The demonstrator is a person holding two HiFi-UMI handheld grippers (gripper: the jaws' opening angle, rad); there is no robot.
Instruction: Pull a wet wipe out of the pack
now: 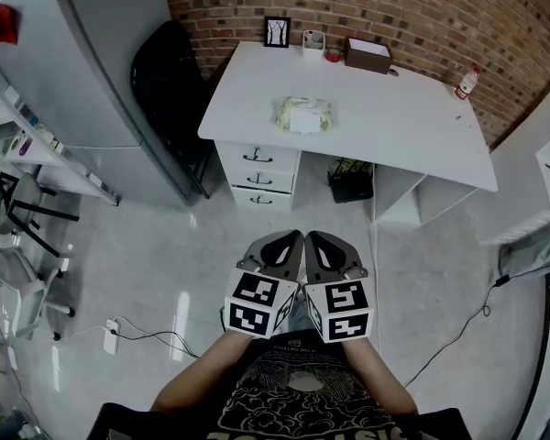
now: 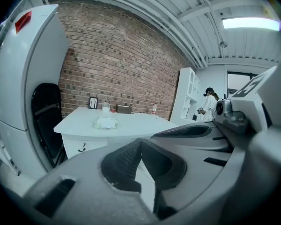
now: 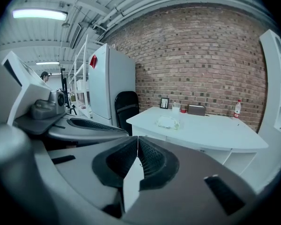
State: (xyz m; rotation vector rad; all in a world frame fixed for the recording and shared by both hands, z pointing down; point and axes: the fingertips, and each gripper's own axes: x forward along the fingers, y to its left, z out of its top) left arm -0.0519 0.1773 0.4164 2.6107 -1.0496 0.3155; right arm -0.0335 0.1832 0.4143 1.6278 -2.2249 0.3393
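Two tools to verify before approach. Find left tool (image 1: 289, 242) and right tool (image 1: 319, 242) side by side over the floor (image 1: 165, 273), close to the body, each pressed together at the tips and pinching nothing. Locate wet wipe pack (image 1: 302, 115) lying flat on the white worktop (image 1: 412, 126), toward the front edge above the drawers (image 1: 257, 159), well apart from both tools. Treat the pale patch at the pack's middle as the probable flap; cannot tell from here whether open or sealed.

Likely faults:
- Arriving with tips pressed together: expect a shove across the smooth worktop instead of a grip. Spread first.
- Pulling with one tool only: expect the light pack to lift along with the wipe. Pin the pack with the other tool.
- Biting too deep: expect several wipes, or torn film.
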